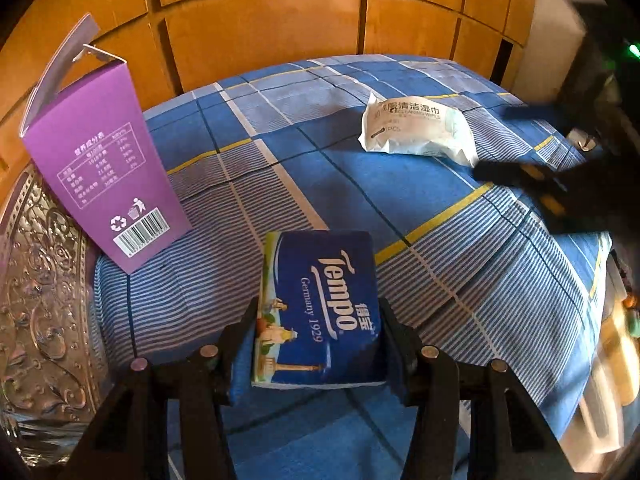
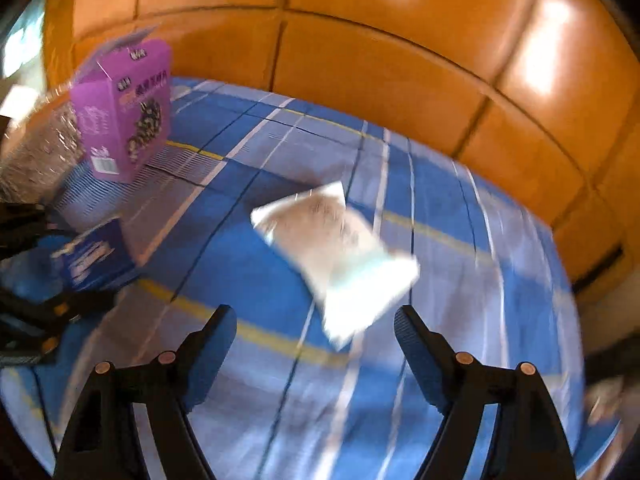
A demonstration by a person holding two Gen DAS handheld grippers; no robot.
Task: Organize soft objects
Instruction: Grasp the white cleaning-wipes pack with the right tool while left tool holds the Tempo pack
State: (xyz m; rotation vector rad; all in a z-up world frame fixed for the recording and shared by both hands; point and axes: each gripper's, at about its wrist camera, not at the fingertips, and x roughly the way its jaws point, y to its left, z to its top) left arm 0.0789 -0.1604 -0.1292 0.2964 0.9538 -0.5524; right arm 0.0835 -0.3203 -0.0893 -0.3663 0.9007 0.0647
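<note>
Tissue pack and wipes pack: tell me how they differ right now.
The tissue pack is dark blue and blocky; the wipes pack is white, flatter and crinkled. The tissue pack is clamped between the pads of the left tool, while the wipes pack lies free on the bed, ahead of the open right tool. The tissue pack is near the purple box; the wipes pack lies farther away. Both are soft wrapped packs.
</note>
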